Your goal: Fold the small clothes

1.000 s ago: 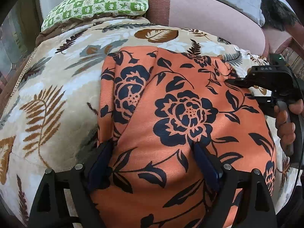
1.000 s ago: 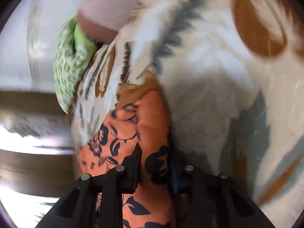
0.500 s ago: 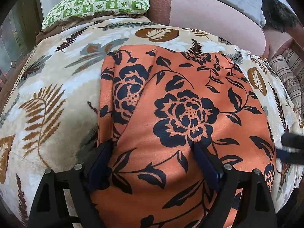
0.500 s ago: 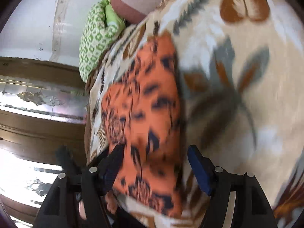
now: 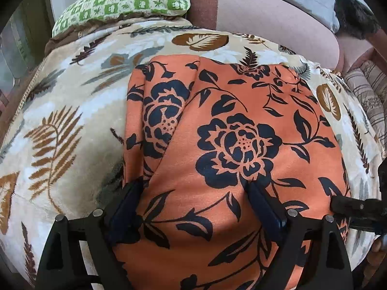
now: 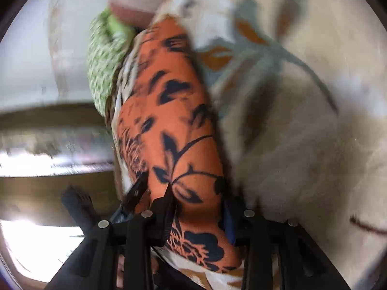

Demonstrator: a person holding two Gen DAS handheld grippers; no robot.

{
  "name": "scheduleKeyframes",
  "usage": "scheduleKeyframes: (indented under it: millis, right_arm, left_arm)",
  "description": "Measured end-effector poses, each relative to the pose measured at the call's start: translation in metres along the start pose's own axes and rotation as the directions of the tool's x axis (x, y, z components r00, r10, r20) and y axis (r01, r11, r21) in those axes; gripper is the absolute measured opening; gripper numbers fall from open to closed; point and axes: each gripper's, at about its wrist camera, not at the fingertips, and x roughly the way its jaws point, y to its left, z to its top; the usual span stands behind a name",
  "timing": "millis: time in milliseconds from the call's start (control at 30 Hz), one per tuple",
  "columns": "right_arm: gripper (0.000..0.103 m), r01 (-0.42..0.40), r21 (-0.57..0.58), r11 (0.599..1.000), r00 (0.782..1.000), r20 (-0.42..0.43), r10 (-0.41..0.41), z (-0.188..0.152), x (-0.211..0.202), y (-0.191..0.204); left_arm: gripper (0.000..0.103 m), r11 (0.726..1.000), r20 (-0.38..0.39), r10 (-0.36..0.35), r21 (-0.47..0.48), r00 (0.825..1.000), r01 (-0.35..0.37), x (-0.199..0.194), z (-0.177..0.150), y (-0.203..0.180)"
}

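Cloth is the whole story: an orange garment printed with dark navy flowers and leaves (image 5: 241, 130) lies on a plush cream blanket patterned with brown and grey leaves (image 5: 63, 125) spread over a sofa or bed, one long side already lapped over so a soft ridge runs up its left third. A second ago the right tongs (image 6: 197, 207) pinched the far right edge; half a second ago they stood spread and off to the side; now they sit at the garment's near right corner, jaws just closing again with a fold of orange fabric between the pads. Blur hides whether they actually press it. The left tongs (image 5: 196, 200) have not shifted: jaws spread wide, blue pads resting on the near hem and pinning rather than pinching it. That regrip suggests the next fold is being set up. The fabric looks thin, matte and limp, draping over the soft, fuzzy blanket beneath. A green-and-white checked cushion (image 5: 125, 0) sits beyond.
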Motion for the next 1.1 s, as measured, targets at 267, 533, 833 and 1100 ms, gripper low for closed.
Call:
scheduleKeyframes:
  millis: [267, 533, 833, 1100]
  right_arm:
    - [0.053, 0.109, -0.061, 0.992, 0.992, 0.075, -0.104, -0.013, -0.033, 0.024]
    - [0.062, 0.135, -0.343, 0.930, 0.989, 0.103, -0.105, -0.006, -0.011, 0.097]
    - [0.063, 0.123, -0.274, 0.954, 0.992, 0.028, -0.120, 0.010, 0.023, 0.073]
    - [0.063, 0.140, -0.293, 0.946, 0.990, 0.025, -0.139, 0.016, 0.024, 0.076]
  left_arm:
    - [0.090, 0.981, 0.146, -0.125, -0.130, 0.981, 0.145, -0.064, -0.005, 0.036]
    - [0.090, 0.831, 0.165, -0.295, -0.442, 0.941, 0.338, -0.077, -0.060, 0.125]
    - [0.081, 0.735, 0.085, -0.475, -0.508, 0.876, 0.448, -0.036, -0.075, 0.102]
    - [0.032, 0.725, 0.077, -0.471, -0.534, 0.879, 0.435, -0.038, -0.076, 0.107]
